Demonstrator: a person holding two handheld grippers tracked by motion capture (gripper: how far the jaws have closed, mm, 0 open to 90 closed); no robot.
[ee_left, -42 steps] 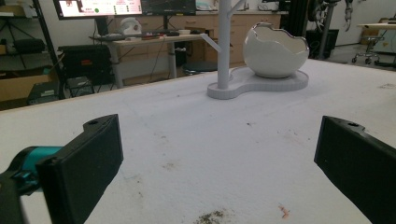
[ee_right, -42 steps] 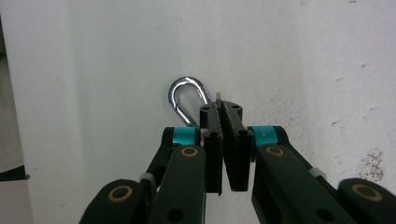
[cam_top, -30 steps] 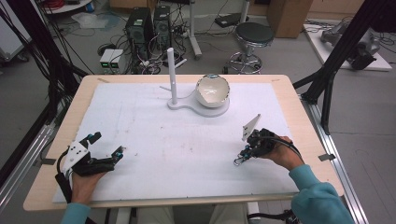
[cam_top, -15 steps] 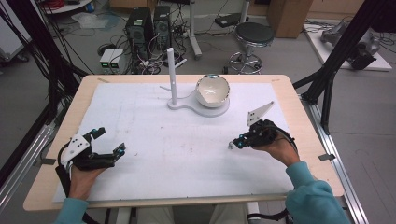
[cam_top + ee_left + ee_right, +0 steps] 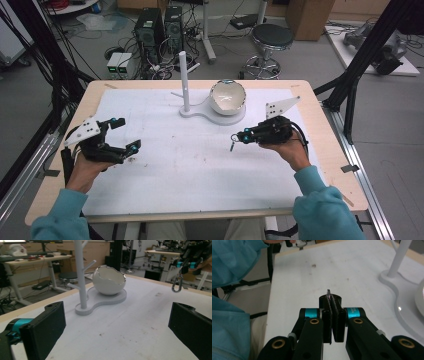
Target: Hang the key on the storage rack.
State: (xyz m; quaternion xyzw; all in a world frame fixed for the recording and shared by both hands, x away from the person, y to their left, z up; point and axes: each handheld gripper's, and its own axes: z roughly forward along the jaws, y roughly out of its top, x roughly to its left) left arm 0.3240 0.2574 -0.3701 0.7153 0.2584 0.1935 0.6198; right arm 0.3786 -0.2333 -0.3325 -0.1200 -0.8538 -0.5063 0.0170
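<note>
Nearest, the left claw hovers low over the white-covered bench, jaws spread wide and empty. Farther right, the right claw is clamped on a small metal carabiner dangling above the bench. Beyond stands a white branched stand beside a cracked-egg bowl.
</note>
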